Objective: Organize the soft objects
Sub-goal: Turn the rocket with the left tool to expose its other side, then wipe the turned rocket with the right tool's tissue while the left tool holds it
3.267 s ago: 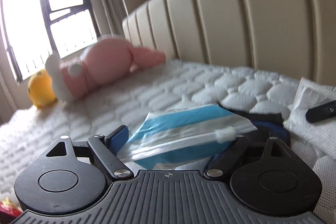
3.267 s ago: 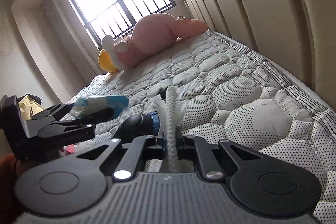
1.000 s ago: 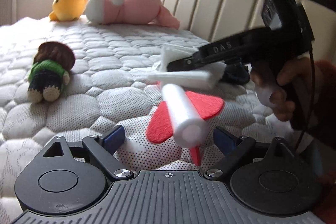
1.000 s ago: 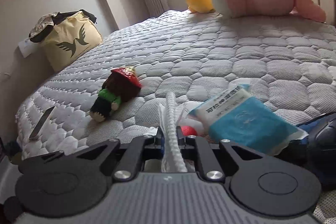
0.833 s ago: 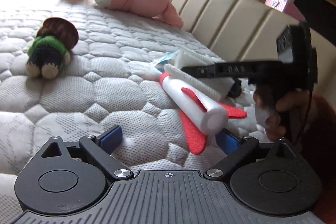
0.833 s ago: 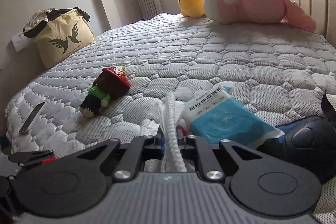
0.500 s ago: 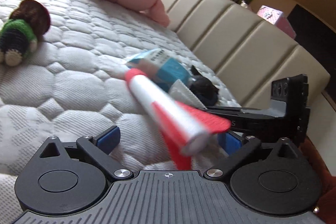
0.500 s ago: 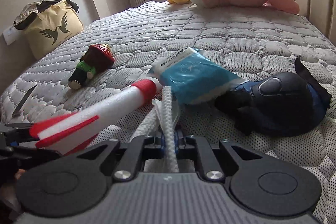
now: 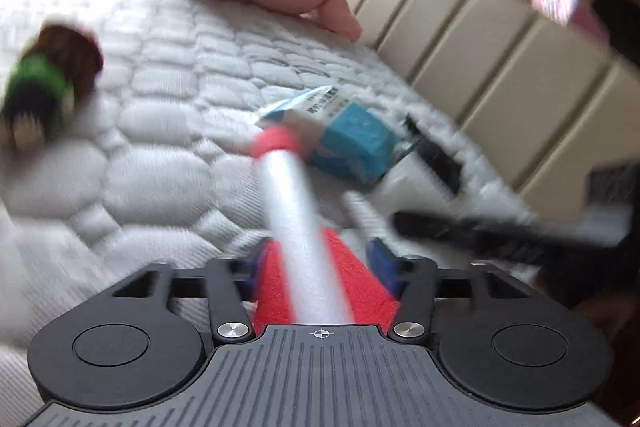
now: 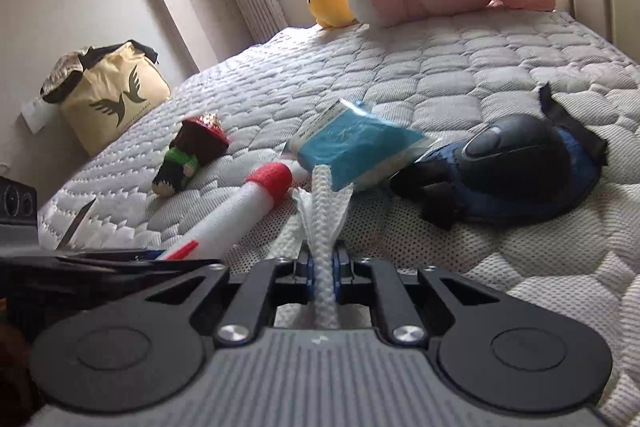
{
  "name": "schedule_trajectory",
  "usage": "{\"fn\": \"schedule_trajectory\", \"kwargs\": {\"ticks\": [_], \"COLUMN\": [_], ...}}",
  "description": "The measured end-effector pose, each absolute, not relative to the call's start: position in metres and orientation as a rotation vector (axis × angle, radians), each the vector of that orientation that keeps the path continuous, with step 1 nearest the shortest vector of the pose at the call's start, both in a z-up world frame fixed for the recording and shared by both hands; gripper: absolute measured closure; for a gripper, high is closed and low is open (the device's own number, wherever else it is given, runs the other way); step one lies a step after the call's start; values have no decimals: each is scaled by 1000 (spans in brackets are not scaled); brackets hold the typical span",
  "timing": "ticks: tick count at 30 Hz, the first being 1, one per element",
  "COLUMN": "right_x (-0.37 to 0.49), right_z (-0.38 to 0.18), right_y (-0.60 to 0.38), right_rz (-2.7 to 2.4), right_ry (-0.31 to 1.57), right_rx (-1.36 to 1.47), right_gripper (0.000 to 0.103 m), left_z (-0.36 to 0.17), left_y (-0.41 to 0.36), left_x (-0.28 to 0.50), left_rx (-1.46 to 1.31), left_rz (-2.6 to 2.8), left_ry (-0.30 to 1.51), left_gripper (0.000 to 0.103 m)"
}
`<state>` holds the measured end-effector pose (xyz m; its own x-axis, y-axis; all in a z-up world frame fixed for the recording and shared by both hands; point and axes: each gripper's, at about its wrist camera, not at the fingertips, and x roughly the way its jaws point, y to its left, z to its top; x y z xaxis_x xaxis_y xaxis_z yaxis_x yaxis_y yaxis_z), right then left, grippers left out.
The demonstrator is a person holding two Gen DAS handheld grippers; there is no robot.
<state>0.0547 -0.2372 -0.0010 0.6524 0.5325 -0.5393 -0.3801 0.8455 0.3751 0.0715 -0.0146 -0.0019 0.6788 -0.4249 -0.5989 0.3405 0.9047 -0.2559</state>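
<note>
Left wrist view: your left gripper [image 9: 320, 263] has its jaws clamped on the red fins of the foam rocket [image 9: 294, 211], whose red nose points at the blue packet [image 9: 352, 139] on the mattress [image 9: 160, 187]. Right wrist view: your right gripper [image 10: 323, 263] is pinched tight on a white rope [image 10: 323, 223]; the rocket lies left of it, the packet leans on a dark blue-edged soft object [image 10: 520, 167], and a small doll [image 10: 188, 155] sits further left.
</note>
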Motion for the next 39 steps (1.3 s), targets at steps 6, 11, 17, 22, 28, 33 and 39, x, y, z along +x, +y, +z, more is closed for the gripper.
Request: {"fn": "schedule_trajectory", "kwargs": {"ticks": [6, 11, 17, 22, 28, 33, 39], "right_x": [58, 70, 86, 100, 99, 105, 99], "right_z": [18, 46, 54, 32, 10, 5, -2], "right_y": [-229, -200, -151, -103, -97, -135, -183], "right_rz": [537, 639, 762, 907, 785, 582, 464], "right_ry": [630, 554, 559, 657, 647, 654, 653], "right_rx": [217, 246, 244, 303, 142, 94, 106], "right_gripper": [92, 93, 93, 93, 92, 92, 93], "left_z": [3, -4, 3, 1, -10, -10, -3], "left_y": [-38, -41, 4, 22, 37, 54, 54], "left_x": [57, 54, 58, 56, 58, 78, 92], "left_rx": [619, 741, 651, 543, 424, 235, 136], "left_rz": [-346, -327, -232, -269, -288, -284, -273], "left_ry": [435, 427, 434, 465, 509, 565, 569], "left_gripper": [61, 37, 22, 12, 17, 43, 48]}}
